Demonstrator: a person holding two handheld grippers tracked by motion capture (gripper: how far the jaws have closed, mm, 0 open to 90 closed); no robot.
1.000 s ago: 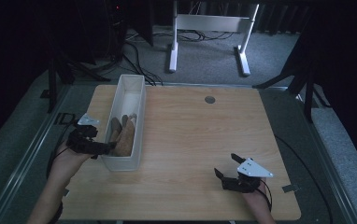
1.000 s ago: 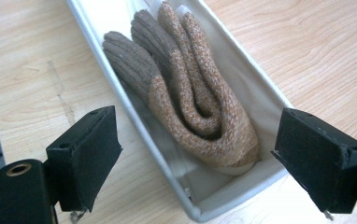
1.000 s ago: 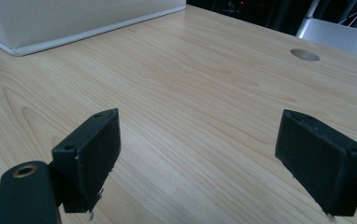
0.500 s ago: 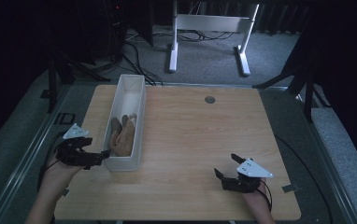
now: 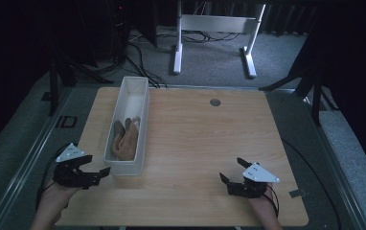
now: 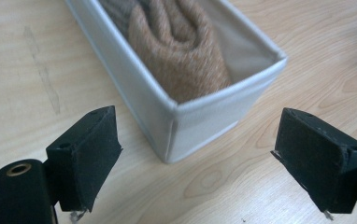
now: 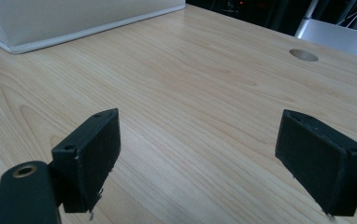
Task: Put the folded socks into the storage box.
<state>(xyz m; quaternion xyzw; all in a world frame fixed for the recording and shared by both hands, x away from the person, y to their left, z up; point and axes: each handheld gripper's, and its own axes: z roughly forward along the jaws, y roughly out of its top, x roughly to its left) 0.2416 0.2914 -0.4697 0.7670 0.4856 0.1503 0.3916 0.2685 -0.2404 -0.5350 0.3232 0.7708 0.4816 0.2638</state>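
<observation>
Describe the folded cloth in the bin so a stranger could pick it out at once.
On the light wooden table, find the long white fabric bin at its left side. Inside, toward the near end, lies a tan-brown knitted cloth, loosely folded: the only soft, brown thing there.

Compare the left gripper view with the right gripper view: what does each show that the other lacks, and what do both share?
Left gripper view: the open top of the white bin at its near corner, with a rolled tan cloth lying inside it. The left gripper has its jaws open and empty, apart from the bin.

Right gripper view: a round hole in the table and a white frame beyond the far edge. The right gripper has its jaws open and empty over bare wood.

Both: the wooden table and the bin's outer wall.
</observation>
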